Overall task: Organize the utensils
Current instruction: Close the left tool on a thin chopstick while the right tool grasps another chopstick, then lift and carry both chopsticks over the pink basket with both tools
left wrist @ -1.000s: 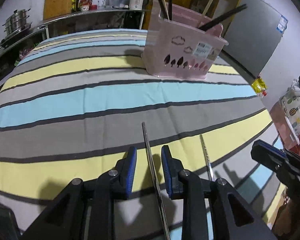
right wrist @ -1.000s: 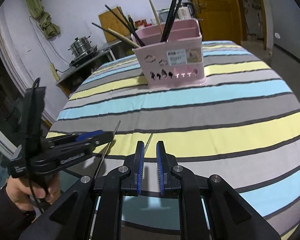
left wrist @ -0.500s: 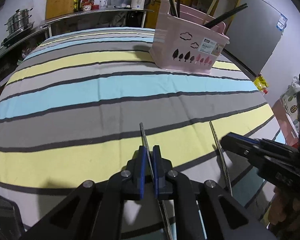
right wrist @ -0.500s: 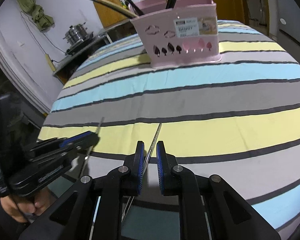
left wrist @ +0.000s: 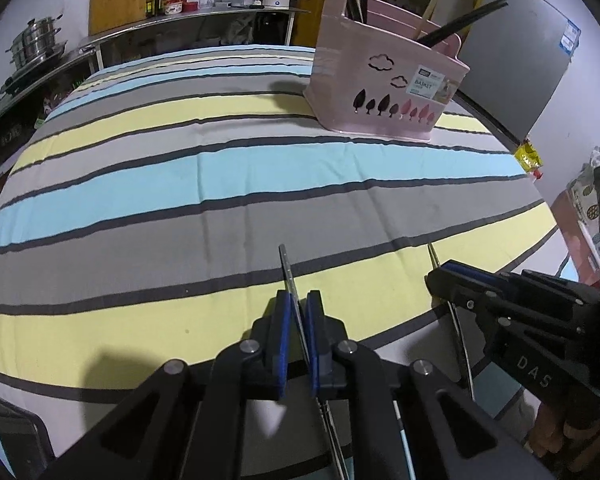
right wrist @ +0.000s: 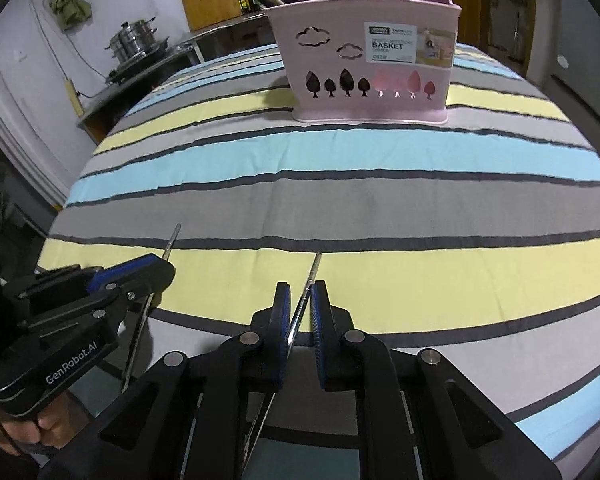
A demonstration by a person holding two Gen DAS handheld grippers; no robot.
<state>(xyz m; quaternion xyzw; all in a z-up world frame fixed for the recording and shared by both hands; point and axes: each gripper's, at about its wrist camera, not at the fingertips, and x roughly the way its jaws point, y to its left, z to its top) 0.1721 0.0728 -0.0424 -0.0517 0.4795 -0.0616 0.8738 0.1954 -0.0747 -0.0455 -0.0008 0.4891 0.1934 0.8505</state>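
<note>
Main worry here: thin, slick metal chopsticks held way off-centre. Looks like each one is grabbed near its far tip, with most of the length trailing back under the tool toward 6 o'clock. Could easily pivot or slide out on the lift because of that tail-heavy grip.

Left gripper [left wrist: 298, 300]: pressed together on the left chopstick [left wrist: 287, 272], pads snug on both sides, tip poking out toward 12 o'clock. Seems okay, just not much bite on such a narrow rod.

Right gripper [right wrist: 300, 296]: nearly closed around the right chopstick [right wrist: 311, 276], which runs diagonally through the gap and leans on the left pad. Sliver of space showing on the right pad's side, so can't tell if it's actually clamped or just cradled. Most likely one to drop.

Second risk: both tools parked close side by side at the near edge of the striped tablecloth [left wrist: 180, 184]. Could knock into each other or cross the sticks when swinging toward the same target.

Third: pink basket [right wrist: 372, 60] is well away across the table, roughly 12 o'clock in the right view and 1 o'clock in the left one, already bristling with dark chopsticks leaning at all angles. Might snag on those or tip the light plastic thing if coming in low or sideways.

Pose-wise: both held low and tilted slightly down at the cloth, fingers pointing forward at the basket. Hard to say whether either stick has cleared the cloth.
</note>
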